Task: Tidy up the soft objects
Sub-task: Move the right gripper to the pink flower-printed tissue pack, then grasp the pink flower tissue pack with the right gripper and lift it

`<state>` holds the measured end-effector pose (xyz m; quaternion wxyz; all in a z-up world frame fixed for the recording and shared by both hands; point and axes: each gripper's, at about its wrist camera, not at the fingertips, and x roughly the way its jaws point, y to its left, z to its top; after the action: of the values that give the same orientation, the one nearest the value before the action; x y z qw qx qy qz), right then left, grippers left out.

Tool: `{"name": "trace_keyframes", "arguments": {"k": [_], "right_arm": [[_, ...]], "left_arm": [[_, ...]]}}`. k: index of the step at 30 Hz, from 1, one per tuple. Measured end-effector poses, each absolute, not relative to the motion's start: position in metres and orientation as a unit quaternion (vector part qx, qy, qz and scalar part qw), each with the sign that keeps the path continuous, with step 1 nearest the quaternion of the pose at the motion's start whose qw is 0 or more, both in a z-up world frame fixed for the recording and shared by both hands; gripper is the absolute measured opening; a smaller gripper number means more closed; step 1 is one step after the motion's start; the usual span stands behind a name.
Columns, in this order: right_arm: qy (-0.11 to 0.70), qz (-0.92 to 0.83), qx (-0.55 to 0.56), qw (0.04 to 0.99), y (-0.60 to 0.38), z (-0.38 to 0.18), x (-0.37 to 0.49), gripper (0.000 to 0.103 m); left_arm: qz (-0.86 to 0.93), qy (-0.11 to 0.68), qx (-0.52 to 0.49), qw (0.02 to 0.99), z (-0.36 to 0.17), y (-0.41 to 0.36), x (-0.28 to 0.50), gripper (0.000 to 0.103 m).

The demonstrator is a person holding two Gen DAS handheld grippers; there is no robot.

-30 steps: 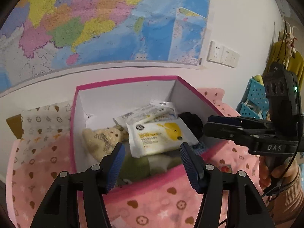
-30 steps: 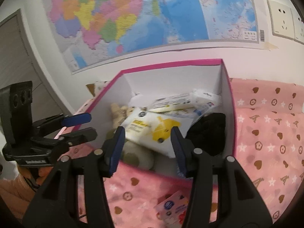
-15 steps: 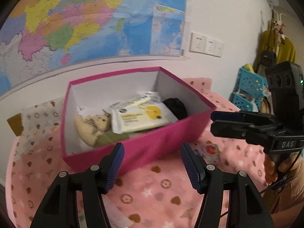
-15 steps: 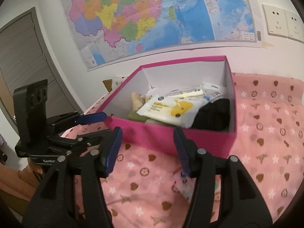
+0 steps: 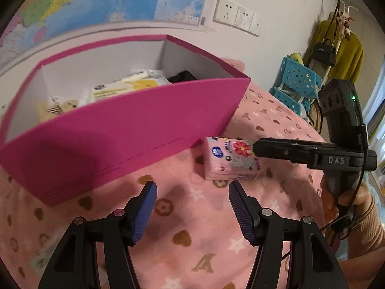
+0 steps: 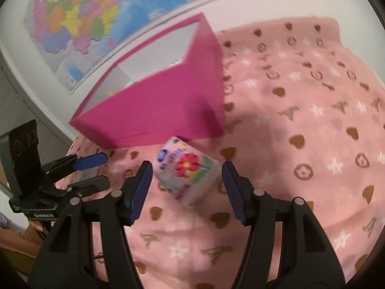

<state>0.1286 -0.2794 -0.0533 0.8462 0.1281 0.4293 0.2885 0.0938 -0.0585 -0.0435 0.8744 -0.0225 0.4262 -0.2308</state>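
Observation:
A pink tissue pack with a red flower [image 5: 232,160] lies on the pink blanket beside the near right corner of the magenta box [image 5: 120,134]. In the right wrist view the tissue pack [image 6: 189,169] sits between the open fingers of my right gripper [image 6: 187,187], just ahead of the pads, not touched. My left gripper [image 5: 192,210] is open and empty over the blanket in front of the box. The box [image 6: 156,106] holds a yellow wipes pack [image 5: 125,89], a small teddy bear [image 5: 60,107] and a black item [image 5: 182,75].
The pink patterned blanket [image 6: 300,132] covers the surface. A map [image 5: 84,4] and wall sockets [image 5: 237,15] are behind the box. Blue plastic baskets [image 5: 296,82] and a coat rack with yellow clothes [image 5: 341,45] stand at the right.
Both grippers have pulled back from over the box and dropped toward the blanket. The right gripper now straddles the tissue pack in front of the box.

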Motion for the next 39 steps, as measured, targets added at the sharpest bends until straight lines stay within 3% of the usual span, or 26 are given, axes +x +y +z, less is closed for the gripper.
{"name": "trace_keyframes", "arguments": {"k": [5, 9, 16, 23, 33, 36, 39], "right_arm": [[0.44, 0.291, 0.145, 0.837, -0.28, -0.066, 0.136, 0.062], [0.444, 0.303, 0.15, 0.83, -0.277, -0.072, 0.138, 0.061], [0.445, 0.321, 0.146, 0.823, -0.267, -0.075, 0.138, 0.056], [0.448, 0.334, 0.134, 0.819, -0.257, -0.073, 0.133, 0.055], [0.456, 0.36, 0.108, 0.807, -0.249, -0.071, 0.12, 0.055], [0.452, 0.351, 0.125, 0.811, -0.256, -0.071, 0.122, 0.055], [0.452, 0.351, 0.128, 0.81, -0.257, -0.072, 0.123, 0.055]], "left_arm": [[-0.247, 0.432, -0.023, 0.867, -0.047, -0.073, 0.108, 0.058], [-0.26, 0.448, -0.031, 0.855, -0.054, -0.083, 0.12, 0.044], [-0.28, 0.472, -0.055, 0.834, -0.069, -0.088, 0.127, 0.032], [-0.289, 0.474, -0.063, 0.83, -0.068, -0.082, 0.114, 0.032], [-0.283, 0.467, -0.057, 0.836, -0.064, -0.071, 0.1, 0.041], [-0.283, 0.473, -0.076, 0.831, -0.069, -0.068, 0.109, 0.039], [-0.284, 0.475, -0.086, 0.829, -0.07, -0.066, 0.112, 0.03]]}}
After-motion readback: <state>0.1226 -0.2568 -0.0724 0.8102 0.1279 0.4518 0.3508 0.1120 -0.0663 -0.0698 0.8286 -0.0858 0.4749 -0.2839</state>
